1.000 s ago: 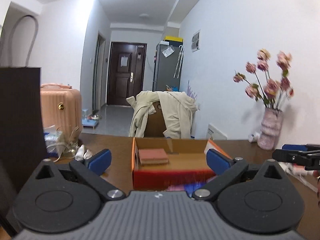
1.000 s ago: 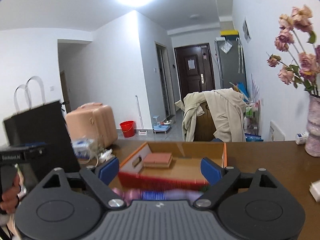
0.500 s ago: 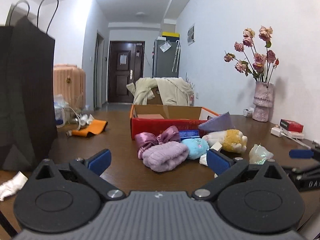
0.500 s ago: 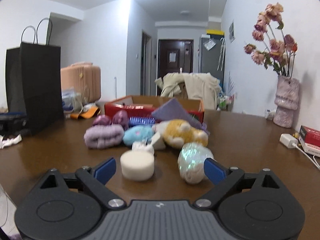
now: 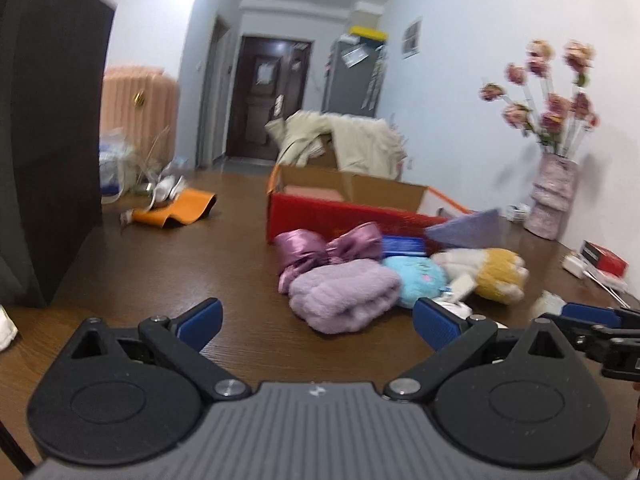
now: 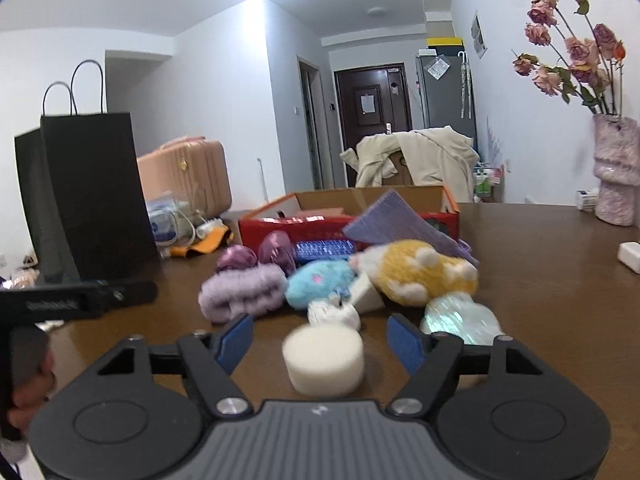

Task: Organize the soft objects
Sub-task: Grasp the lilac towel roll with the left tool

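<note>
Now the round foam sponge (image 6: 325, 360) is framed by the closing right gripper (image 6: 320, 344), untouched; left gripper (image 5: 316, 320) is spread, empty; the plush pile is blurred.

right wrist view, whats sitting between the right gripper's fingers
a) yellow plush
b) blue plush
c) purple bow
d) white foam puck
d: the white foam puck sits on the table between the blue pads of the right gripper, whose jaws are closing but not yet touching it; the plush toys and the bow lie farther back.

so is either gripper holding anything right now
Nothing is held. The left gripper is open over bare table. The right gripper has the white sponge between its closing jaws, but gaps show on both sides.
</note>
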A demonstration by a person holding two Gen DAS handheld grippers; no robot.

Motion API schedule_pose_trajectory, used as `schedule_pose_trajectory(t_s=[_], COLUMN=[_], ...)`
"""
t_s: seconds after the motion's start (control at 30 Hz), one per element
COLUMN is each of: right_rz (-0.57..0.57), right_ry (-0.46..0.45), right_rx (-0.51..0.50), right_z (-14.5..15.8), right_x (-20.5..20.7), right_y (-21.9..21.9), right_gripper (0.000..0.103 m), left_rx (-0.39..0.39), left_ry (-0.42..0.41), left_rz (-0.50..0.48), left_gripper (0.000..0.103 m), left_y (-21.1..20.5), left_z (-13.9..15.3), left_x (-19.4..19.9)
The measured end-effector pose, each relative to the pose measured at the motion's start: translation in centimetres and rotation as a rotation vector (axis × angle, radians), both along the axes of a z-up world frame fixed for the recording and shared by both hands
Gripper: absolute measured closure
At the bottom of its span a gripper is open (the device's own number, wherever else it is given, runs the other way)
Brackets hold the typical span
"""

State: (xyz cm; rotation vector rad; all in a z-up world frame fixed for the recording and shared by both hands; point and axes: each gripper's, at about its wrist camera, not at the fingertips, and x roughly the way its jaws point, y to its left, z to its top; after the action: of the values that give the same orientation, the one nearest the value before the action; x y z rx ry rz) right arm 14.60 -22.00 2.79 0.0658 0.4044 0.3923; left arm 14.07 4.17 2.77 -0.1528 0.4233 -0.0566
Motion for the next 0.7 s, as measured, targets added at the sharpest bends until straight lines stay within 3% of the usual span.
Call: schedule_pose_trajectory(t_s=[0.13, 0.2, 0.27, 0.37, 0.5, 0.6, 0.7], right_rz=[0.031, 0.049, 0.057, 0.055, 0.075, 0.097, 0.105], right_ry=[0.021, 0.043, 0.069, 0.107, 0.157, 0.201, 0.213], right_rx=[0.008, 0.012, 0.011, -0.007, -0.028, -0.05, -0.042], right_z=[0.6, 0.8, 0.6, 0.0, -1.3, -2.7, -3.2], right_x=[3.1, 5.3, 7.6, 11.0, 14.0, 15.0, 15.0], right_y=[2.0, 3.5, 5.1, 7.4, 9.9, 11.1, 11.2], right_gripper=[0.043, 0.053, 0.059, 0.068, 0.072, 0.075, 0.075], left_rx=[-0.073, -0.135, -0.181, -0.219, -0.321, -0.337, -0.348], left_ry=[0.037, 0.072, 0.123, 0.219, 0.247, 0.245, 0.239], left_rz=[0.003, -0.009, -0.045, -0.098, -0.155, -0.155, -0.141], left_gripper=[0.001, 0.009, 0.029, 0.051, 0.053, 0.06, 0.06], left_y=[1.5, 2.2, 2.8, 3.5, 5.1, 6.3, 6.9], left_z=[-0.5, -0.6, -1.1, -2.3, -3.6, -4.2, -4.1], left_x=[3.4, 5.5, 7.7, 10.4, 11.4, 11.8, 11.7])
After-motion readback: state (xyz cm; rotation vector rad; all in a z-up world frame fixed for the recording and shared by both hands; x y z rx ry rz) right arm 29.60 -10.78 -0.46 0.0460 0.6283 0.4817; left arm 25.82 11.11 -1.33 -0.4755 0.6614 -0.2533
